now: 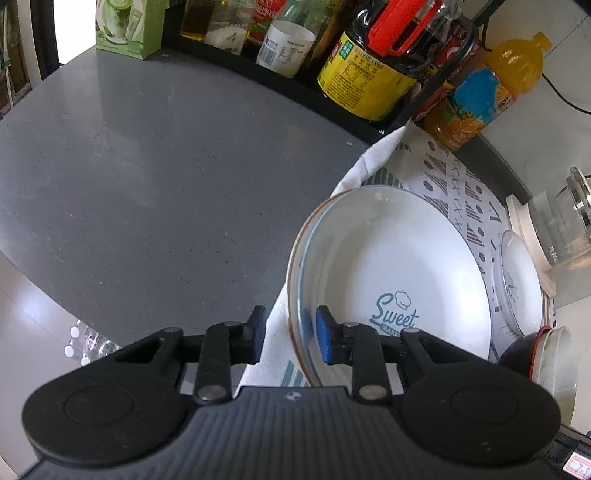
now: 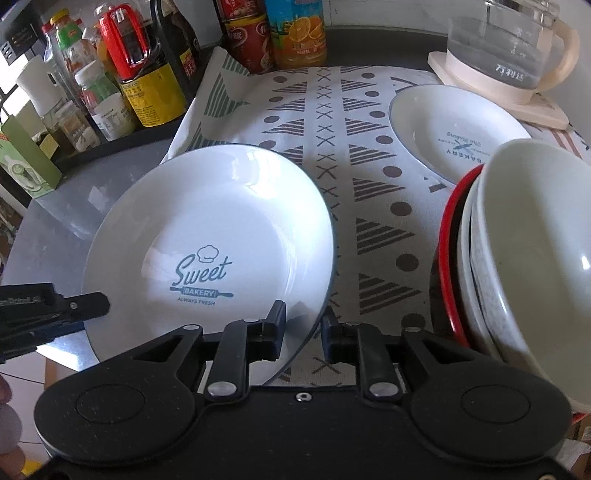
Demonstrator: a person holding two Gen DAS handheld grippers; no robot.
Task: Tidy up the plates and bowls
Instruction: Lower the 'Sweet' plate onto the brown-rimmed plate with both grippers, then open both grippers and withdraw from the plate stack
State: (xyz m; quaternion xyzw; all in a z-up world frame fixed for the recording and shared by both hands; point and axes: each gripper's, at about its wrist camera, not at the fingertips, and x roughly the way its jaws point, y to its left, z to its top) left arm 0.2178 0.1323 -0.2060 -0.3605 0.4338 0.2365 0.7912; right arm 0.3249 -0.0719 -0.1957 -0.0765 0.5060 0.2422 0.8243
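Note:
A large white "Sweet Bakery" plate (image 1: 388, 266) (image 2: 221, 221) lies half on the patterned cloth (image 2: 332, 110), half over the grey counter (image 1: 147, 166). My left gripper (image 1: 290, 334) straddles its left rim, blue pads close on either side. One of its fingers (image 2: 88, 301) shows at the plate's left edge in the right wrist view. My right gripper (image 2: 303, 328) clamps the plate's near right rim. A smaller white plate (image 2: 454, 129) (image 1: 517, 280) rests on the cloth further back. Nested bowls (image 2: 517, 240) (image 1: 550, 362), the outermost red-rimmed, stand close on the right.
Sauce and juice bottles (image 1: 369, 66) (image 2: 147, 74) line the back edge on a black shelf. A green box (image 1: 125, 26) stands at the far left. A glass kettle (image 2: 506, 48) (image 1: 561, 225) on a cream base sits at the back right. Water bottles (image 1: 85, 343) stand below the counter edge.

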